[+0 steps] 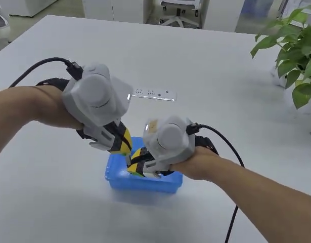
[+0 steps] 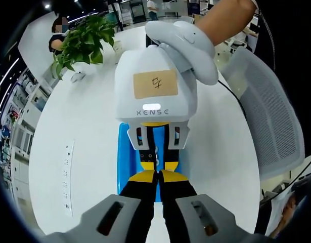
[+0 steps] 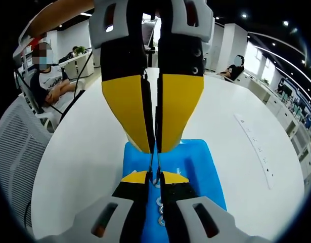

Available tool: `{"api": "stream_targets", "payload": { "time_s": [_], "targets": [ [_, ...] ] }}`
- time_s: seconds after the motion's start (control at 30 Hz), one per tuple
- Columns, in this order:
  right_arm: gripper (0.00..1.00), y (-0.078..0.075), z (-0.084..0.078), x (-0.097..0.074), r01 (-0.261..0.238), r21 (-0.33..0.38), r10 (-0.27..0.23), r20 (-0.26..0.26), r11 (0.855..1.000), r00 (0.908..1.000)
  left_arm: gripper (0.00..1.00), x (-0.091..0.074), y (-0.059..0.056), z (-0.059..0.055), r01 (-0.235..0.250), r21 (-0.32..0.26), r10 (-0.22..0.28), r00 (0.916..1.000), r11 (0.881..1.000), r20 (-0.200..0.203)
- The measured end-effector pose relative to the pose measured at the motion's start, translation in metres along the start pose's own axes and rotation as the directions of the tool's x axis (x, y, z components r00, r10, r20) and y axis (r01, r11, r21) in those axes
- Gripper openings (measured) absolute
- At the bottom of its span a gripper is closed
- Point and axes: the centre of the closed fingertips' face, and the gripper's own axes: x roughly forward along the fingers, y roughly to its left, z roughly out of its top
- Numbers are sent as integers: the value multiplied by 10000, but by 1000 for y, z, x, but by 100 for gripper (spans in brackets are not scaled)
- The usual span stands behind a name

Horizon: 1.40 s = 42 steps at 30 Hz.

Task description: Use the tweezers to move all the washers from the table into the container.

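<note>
A blue container (image 1: 145, 183) sits on the white table (image 1: 206, 66) right under both grippers. The left gripper (image 1: 126, 148) comes in from the left and the right gripper (image 1: 138, 166) from the right, and their tips meet over the container. In the right gripper view, thin metal tweezers (image 3: 155, 161) run between the left gripper's (image 3: 155, 144) yellow jaws down into the right gripper's (image 3: 155, 178) own tips; both look shut on them. Small washers (image 3: 159, 201) lie inside the container (image 3: 201, 167). The left gripper view has its own jaws (image 2: 159, 174) facing the right gripper (image 2: 156, 158) above the container (image 2: 124, 167).
A white power strip (image 1: 152, 94) lies on the table beyond the grippers. A leafy green plant (image 1: 297, 55) stands at the far right edge. A grey mesh chair (image 2: 266, 111) is beside the table, and people sit in the background.
</note>
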Motion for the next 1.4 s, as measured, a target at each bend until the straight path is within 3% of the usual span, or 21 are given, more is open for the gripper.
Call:
{"api": "stream_targets", "payload": {
  "time_s": [0.77,1.4],
  "targets": [
    [11,-1,-9,6,-159,-80,159,-81,9998,9998,6,9,1,-5,-35,-67,35,10000,10000,-12],
    [12,2,-2,-8,86,-268,-86,9,9996,10000,6,-9,-3,3,-231,-37,231,9996,9997,172]
  ]
}}
